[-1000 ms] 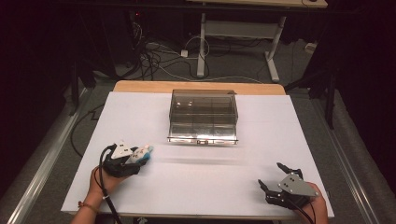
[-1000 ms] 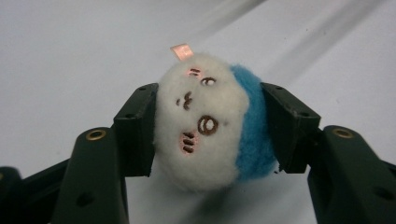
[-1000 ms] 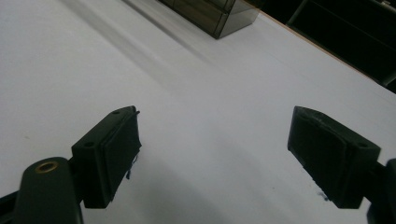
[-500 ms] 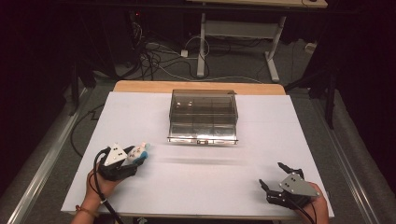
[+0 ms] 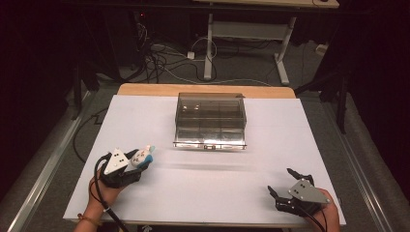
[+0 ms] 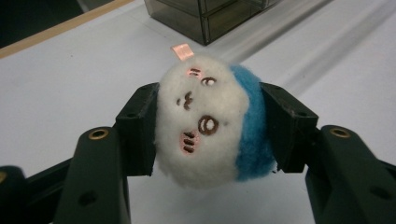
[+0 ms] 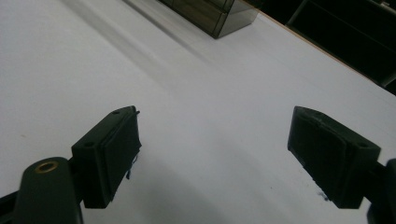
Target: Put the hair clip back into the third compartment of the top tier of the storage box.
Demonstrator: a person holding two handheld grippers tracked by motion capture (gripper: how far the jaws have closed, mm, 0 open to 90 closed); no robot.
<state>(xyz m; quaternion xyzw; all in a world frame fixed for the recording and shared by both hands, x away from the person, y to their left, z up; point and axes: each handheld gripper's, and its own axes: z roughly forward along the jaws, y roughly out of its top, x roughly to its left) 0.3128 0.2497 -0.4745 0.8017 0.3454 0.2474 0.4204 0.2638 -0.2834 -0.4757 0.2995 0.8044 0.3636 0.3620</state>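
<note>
We have the left gripper (image 6: 205, 140) closed on one small plush toy (image 6: 210, 121), white with a blue back, its stitched face turned up toward the camera. The jaws press it at the sides, and it bulges out between them. Our right gripper (image 7: 212, 154) sits far off to the right, jaws spread wide with nothing between them, over bare table (image 5: 203, 193).

What could go wrong: the toy is soft and round, so we judge it could squirm or roll out of the pads if the squeeze eases or the hand swings quickly. Only its middle is held. Ahead of the left gripper, and a little to its right, stands one smoky clear box (image 5: 211, 121) with small compartments. If the toy is meant for it, the front looks closed, though we cannot tell how it opens, and pushing on it could slide the box.

Count: one toy, one box, two grippers.
</note>
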